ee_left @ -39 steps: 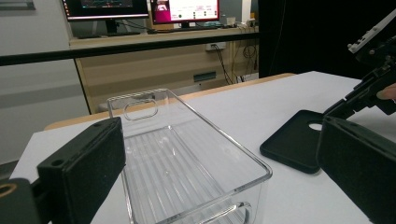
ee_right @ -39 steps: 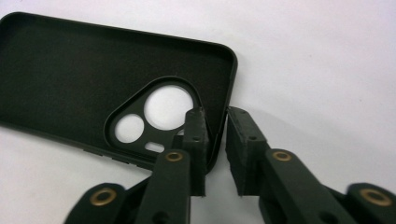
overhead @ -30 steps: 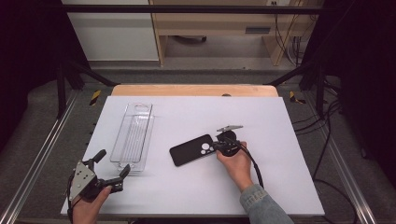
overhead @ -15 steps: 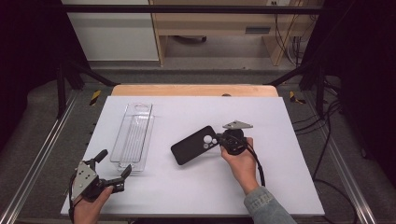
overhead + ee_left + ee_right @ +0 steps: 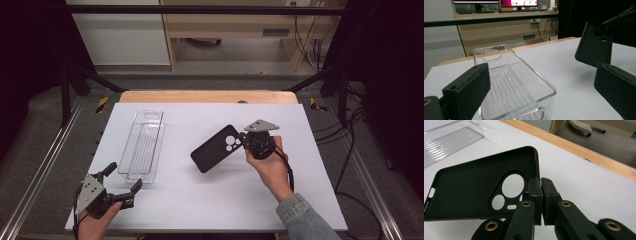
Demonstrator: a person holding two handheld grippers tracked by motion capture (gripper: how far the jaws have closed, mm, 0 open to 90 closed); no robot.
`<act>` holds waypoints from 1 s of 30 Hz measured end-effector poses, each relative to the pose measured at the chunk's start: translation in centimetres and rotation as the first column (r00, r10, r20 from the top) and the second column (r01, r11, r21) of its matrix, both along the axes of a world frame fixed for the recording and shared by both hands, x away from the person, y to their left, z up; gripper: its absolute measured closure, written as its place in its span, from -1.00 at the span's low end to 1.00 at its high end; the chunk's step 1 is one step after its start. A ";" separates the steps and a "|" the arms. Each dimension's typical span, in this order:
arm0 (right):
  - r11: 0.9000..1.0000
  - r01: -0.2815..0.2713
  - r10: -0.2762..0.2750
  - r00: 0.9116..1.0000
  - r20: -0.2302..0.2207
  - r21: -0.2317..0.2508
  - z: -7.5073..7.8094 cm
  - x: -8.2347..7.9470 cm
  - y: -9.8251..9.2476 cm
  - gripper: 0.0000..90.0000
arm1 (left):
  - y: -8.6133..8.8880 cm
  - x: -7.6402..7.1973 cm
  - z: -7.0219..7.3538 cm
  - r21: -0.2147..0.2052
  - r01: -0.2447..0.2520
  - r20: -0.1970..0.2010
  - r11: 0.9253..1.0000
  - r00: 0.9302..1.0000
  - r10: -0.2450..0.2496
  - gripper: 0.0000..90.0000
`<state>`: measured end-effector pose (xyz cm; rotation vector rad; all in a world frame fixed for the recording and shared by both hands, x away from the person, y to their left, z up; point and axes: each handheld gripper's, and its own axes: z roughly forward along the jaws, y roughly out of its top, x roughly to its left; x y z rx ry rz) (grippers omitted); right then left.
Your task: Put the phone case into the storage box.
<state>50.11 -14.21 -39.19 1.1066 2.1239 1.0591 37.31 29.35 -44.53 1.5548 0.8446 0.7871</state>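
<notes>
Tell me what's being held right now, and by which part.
The right hand-held gripper pinches the black phone case by its side wall beside the camera cutout.

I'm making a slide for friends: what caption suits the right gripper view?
Right hand-held gripper pinching the edge of a black phone case above the white table.

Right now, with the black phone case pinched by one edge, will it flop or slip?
The phone case looks like a thin, empty shell, so probably light. Held at its camera-cutout end by the right claw, it keeps its flat shape, so likely fairly stiff. Its matte surface probably won't slip, though it may pivot.
</notes>
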 end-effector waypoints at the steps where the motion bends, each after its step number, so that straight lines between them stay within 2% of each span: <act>1: 1.000 -0.007 0.007 1.000 0.007 -0.010 0.2 0.0 -0.1 0.95 | -0.2 0.1 0.3 0.003 0.002 -0.005 1.000 1.000 -0.002 -0.99; 3: 1.000 -0.011 0.011 1.000 0.012 -0.023 0.5 0.0 -0.2 0.95 | -0.6 0.3 1.0 -0.007 0.014 -0.018 1.000 1.000 -0.014 -0.99; 6: 0.997 -0.039 0.041 0.999 0.034 -0.064 1.4 -0.1 -0.3 0.95 | -1.5 1.0 2.2 0.008 0.041 -0.042 0.999 0.998 -0.040 -0.99; 8: 0.995 -0.054 0.058 0.997 0.048 -0.089 2.0 -0.1 -0.2 0.95 | -2.4 1.9 3.5 0.021 0.065 -0.057 0.998 0.996 -0.064 -0.98; 10: 0.993 -0.063 0.069 0.996 0.054 -0.098 2.2 -0.1 -0.2 0.95 | -2.7 2.3 3.9 0.028 0.074 -0.059 0.997 0.996 -0.072 -0.98; 11: 0.990 -0.077 0.084 0.994 0.063 -0.116 2.7 -0.2 -0.2 0.95 | -3.4 2.9 4.6 0.039 0.090 -0.067 0.995 0.994 -0.087 -0.98; 14: 0.989 -0.087 0.096 0.993 0.067 -0.123 3.1 -0.2 -0.2 0.95 | -4.2 3.5 5.3 0.054 0.106 -0.076 0.993 0.992 -0.102 -0.98; 17: 0.985 -0.103 0.115 0.990 0.078 -0.140 3.6 -0.2 -0.2 0.95 | -5.5 4.3 6.3 0.082 0.136 -0.085 0.987 0.988 -0.129 -0.98; 30: 0.969 -0.141 0.167 0.979 0.120 -0.205 6.2 -0.3 -0.9 0.95 | -9.4 6.3 8.0 0.129 0.218 -0.132 0.967 0.971 -0.201 -0.98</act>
